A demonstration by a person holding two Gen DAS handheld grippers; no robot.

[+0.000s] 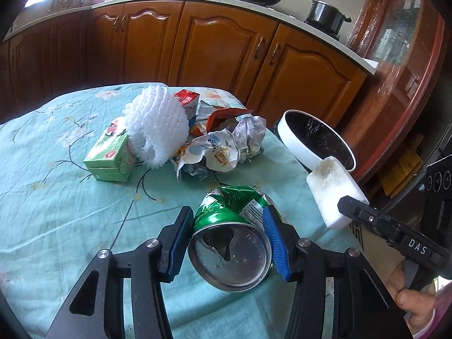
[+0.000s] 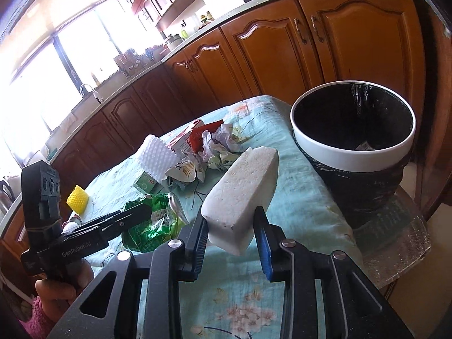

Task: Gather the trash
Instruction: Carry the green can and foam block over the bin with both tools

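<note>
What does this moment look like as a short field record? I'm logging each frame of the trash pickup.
left gripper: jaws shut on the crushed green can, at the table
right gripper: jaws shut on the white foam block, lifted, near the bin
trash bin: white rim, black liner, beside the table edge
still on table: green carton, white foam net, crumpled wrappers, red-and-white carton, yellow foam net
table cover: teal floral cloth
</note>
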